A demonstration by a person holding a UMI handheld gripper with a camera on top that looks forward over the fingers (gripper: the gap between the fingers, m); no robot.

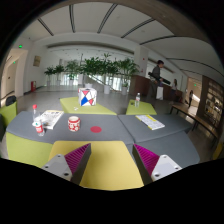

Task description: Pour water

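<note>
On the worktop (150,135), which is made of grey and yellow-green pieces pushed together, a few small things stand well ahead of the gripper (110,163). Its two fingers (70,160) are spread wide with their pink pads facing each other, and they hold nothing; only bare yellow-green top shows between them. Beyond the fingers and off to the left stands a small cup (74,123) with a red and white pattern. Just to the left of it are a couple of small bottle-like things (39,124), too small to tell apart well, and they may hold the water. A flat red circle (96,129) lies on the grey top a bit to the right of the cup. Farther back, on a yellow-green part, stands a white carton (86,98) with red and blue on it. Off to the right lies a flat sheet of paper (150,122). Behind the worktop is a row of green plants (95,68) in front of big bright windows. A person (158,72) in dark clothes stands far back on the right, near a brown counter (150,88).
</note>
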